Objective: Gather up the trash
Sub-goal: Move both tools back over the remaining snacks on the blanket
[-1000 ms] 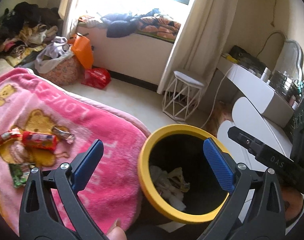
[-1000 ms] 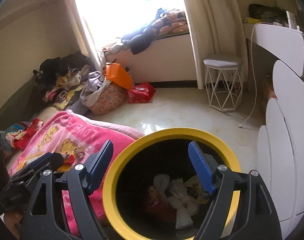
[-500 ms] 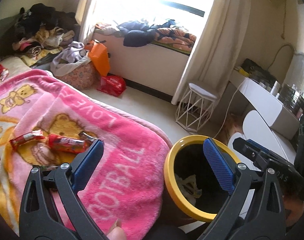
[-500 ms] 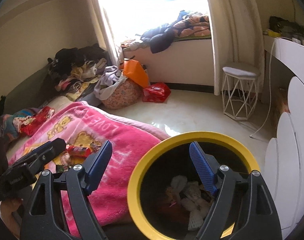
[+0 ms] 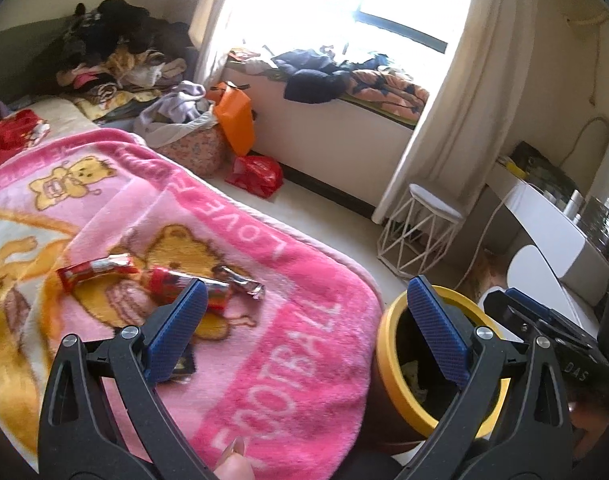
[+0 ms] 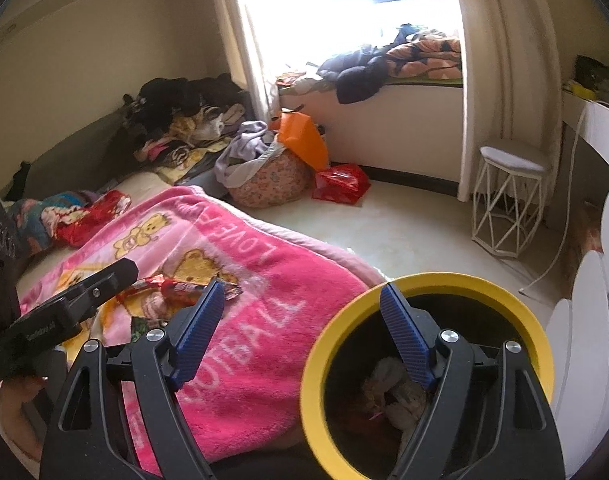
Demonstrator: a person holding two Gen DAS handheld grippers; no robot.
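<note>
Several snack wrappers lie on the pink blanket [image 5: 296, 344]: a red one [image 5: 94, 270], a red and silver one [image 5: 172, 282] and a dark silver one [image 5: 240, 282]. They also show in the right wrist view [image 6: 176, 286]. A yellow-rimmed black bin [image 5: 388, 364] stands beside the bed, with crumpled trash inside [image 6: 392, 392]. My left gripper [image 5: 304, 308] is open and empty above the blanket's edge, close to the wrappers. My right gripper [image 6: 302, 312] is open and empty, between blanket and bin [image 6: 316, 360].
A white wire stool [image 5: 420, 236] stands on the pale floor by the curtain. A red bag [image 5: 256, 174], an orange bag [image 5: 234, 120] and a laundry basket [image 5: 192, 144] sit by the window seat. A white desk [image 5: 552, 216] is at the right.
Both grippers have swung left, away from over the bin and toward the blanket. The wrappers are now nearer my left gripper. Both stay open.
</note>
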